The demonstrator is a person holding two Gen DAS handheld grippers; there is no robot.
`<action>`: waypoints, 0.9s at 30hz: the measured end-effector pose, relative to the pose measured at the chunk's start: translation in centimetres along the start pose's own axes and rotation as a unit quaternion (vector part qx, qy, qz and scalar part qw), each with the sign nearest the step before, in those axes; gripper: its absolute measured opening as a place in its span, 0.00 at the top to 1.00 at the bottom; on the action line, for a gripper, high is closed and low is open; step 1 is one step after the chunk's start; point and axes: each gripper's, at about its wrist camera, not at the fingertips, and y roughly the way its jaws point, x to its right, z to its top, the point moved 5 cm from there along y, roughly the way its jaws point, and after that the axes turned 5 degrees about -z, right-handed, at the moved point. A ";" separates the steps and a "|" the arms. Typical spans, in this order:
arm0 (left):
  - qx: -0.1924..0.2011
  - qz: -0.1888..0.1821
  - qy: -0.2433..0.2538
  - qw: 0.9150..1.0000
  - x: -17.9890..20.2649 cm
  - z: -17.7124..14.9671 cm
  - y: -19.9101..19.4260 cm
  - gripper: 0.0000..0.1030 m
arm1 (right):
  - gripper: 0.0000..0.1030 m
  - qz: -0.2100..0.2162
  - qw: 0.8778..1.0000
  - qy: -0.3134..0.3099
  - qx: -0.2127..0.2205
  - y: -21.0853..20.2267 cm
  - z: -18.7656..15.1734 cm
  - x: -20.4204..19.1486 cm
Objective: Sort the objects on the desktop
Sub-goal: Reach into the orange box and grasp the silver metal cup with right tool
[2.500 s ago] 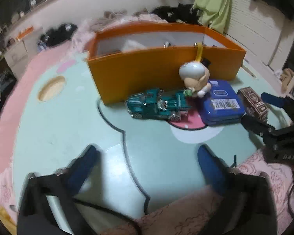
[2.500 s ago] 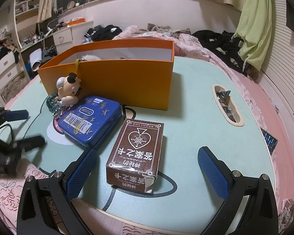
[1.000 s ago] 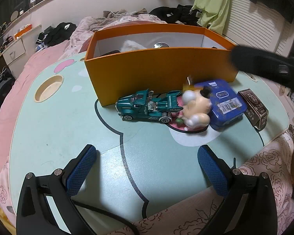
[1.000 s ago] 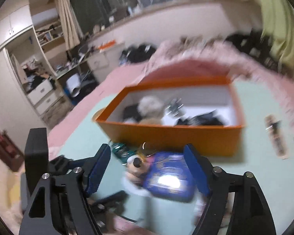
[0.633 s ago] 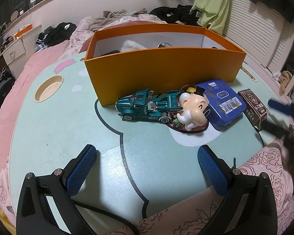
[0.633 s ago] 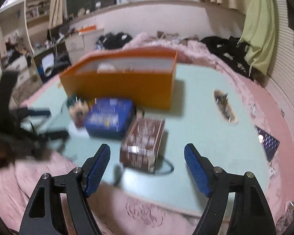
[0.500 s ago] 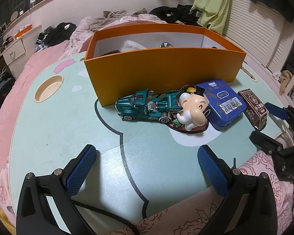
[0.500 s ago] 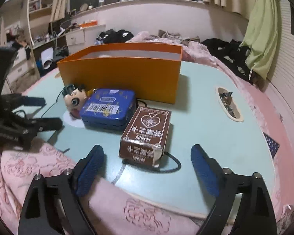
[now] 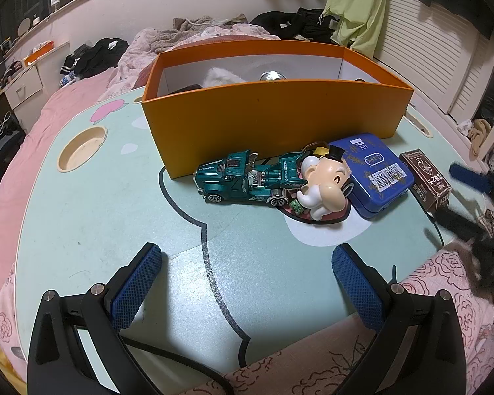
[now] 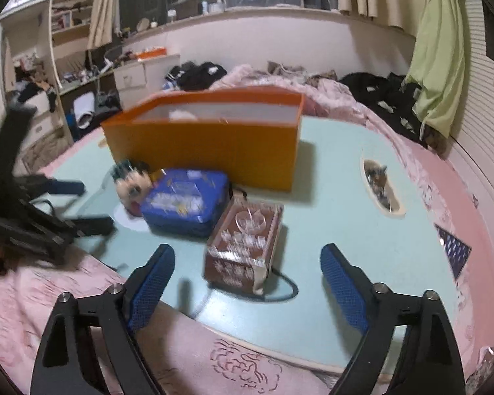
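Brown card box (image 10: 245, 247), printed with a spade, lies on the mint tabletop (image 9: 92, 217) in front of the orange storage box (image 9: 273, 121), just beside the blue tin (image 9: 375, 174), which sits against that box's front wall. The right gripper (image 10: 247, 276) has just been narrowing its jaws, yet they stand wide with nothing between them; the card box sits ahead of the gap, untouched. To take it well, I would square the blue pads across its long sides, clear of the black cable under it, then close. The left gripper (image 9: 247, 283) hangs wide open and empty over bare table.

Only the left wrist view shows the teal toy truck (image 9: 247, 181) and the top-hatted figurine (image 9: 326, 184) clearly, plus items inside the orange box. Only the right view shows the slot (image 10: 380, 184) in the tabletop beyond the card box.
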 end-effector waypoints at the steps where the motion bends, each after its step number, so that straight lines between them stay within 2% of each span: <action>1: 0.000 0.000 0.000 1.000 0.0 0.0 -0.2 0.00 | 0.20 0.017 1.000 0.005 0.014 -0.7 1.7 -0.1; 4: 0.001 0.000 0.000 1.000 -0.2 0.0 -0.4 0.00 | 0.23 0.050 0.998 0.025 0.022 -0.4 6.3 -0.6; 6: 0.001 0.000 0.000 1.000 -0.2 0.1 -0.4 0.00 | 0.30 0.069 0.997 0.040 -0.003 1.9 9.8 -1.0; 7: 0.001 0.000 0.000 1.000 -0.2 0.1 -0.4 0.00 | 0.37 0.071 0.996 0.042 -0.027 3.8 11.4 -1.3; 11: 0.001 0.000 0.000 1.000 -0.2 0.1 -0.2 0.00 | 0.46 0.059 0.988 0.050 -0.134 11.5 14.5 -2.3; 15: 0.003 -0.001 0.000 1.000 -0.3 0.3 -0.3 0.00 | 0.49 0.013 0.978 0.042 -0.206 16.9 14.6 -2.4; 18: 0.003 0.000 0.001 1.000 -0.4 0.7 -1.0 0.00 | 0.63 0.004 0.966 0.038 -0.254 19.3 13.8 -2.6; 21: 0.004 0.000 0.001 1.000 -0.4 0.8 -1.2 0.00 | 0.66 -0.008 0.960 0.034 -0.279 20.9 13.2 -2.8; 23: 0.003 0.000 0.001 1.000 -0.4 0.8 -1.2 0.00 | 0.73 -0.025 0.962 0.022 -0.272 20.9 13.4 -2.9; 27: 0.004 0.001 0.001 1.000 -0.4 0.7 -1.7 0.00 | 0.73 0.001 0.970 0.038 -0.240 19.2 13.9 -2.5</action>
